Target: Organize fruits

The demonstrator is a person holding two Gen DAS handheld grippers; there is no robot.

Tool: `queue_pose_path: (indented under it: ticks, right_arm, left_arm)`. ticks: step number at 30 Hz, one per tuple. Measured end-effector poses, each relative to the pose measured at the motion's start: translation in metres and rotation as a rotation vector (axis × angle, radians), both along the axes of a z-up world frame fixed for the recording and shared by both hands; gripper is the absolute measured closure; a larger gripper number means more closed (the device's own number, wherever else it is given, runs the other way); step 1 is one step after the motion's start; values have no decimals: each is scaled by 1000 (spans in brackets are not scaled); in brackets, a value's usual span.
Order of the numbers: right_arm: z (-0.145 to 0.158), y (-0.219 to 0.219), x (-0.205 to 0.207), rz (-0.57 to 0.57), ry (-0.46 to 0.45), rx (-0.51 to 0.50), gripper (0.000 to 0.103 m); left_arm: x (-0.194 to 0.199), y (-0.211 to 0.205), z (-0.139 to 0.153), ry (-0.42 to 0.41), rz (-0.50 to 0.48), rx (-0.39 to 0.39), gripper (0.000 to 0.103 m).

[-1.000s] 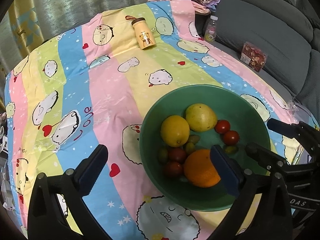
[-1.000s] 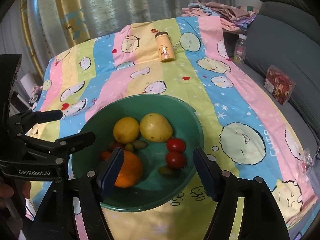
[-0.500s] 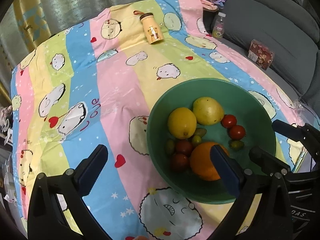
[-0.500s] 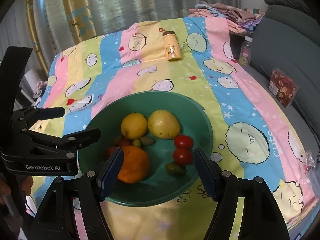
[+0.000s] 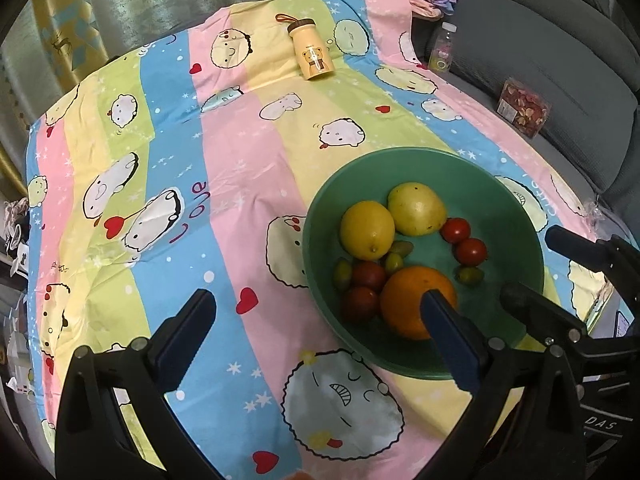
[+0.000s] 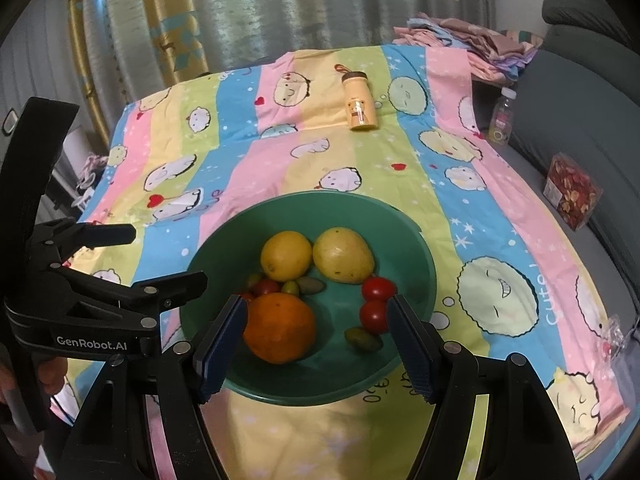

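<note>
A green bowl (image 5: 508, 200) (image 6: 412, 248) sits on a striped cartoon tablecloth (image 5: 240, 168). In it lie an orange (image 5: 408, 300) (image 6: 280, 328), a lemon (image 5: 367, 230) (image 6: 286, 255), a yellow-green fruit (image 5: 417, 209) (image 6: 343, 255), several red tomatoes (image 5: 472, 251) (image 6: 378, 288) and small green fruits (image 6: 362, 338). My left gripper (image 5: 316, 300) (image 6: 160, 258) hangs open over the bowl's left rim and holds nothing. My right gripper (image 6: 316, 304) (image 5: 536, 264) hovers open above the bowl's near side. The orange lies under it, by its left finger, untouched.
A yellow bear bottle (image 5: 312, 52) lies on the far part of the cloth. A grey sofa (image 5: 560, 40) on the right carries a clear bottle (image 5: 440, 54) and a box of red pieces (image 5: 524, 108). Folded cloths (image 6: 472, 40) are piled behind; curtains hang beyond.
Both views have shifted only slightly. The fruits lie where they were, and both grippers stay open and empty.
</note>
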State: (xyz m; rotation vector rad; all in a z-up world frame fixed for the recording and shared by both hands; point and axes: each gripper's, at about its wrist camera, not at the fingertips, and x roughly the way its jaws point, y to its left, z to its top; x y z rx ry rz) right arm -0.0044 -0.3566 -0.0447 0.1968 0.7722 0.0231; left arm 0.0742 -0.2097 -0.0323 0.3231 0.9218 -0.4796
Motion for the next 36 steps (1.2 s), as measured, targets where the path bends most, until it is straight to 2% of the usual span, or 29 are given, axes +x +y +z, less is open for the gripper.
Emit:
queue_pose_path:
  ticks: [12,36]
  right_arm:
    - [12,5,-2,29,-20,-6,31]
    - [11,7,0,32,-12,-17,31]
  left_arm:
    - [-4,5,7,2,-9,-16,1]
    - [-5,-2,7,-6,-21,8,1]
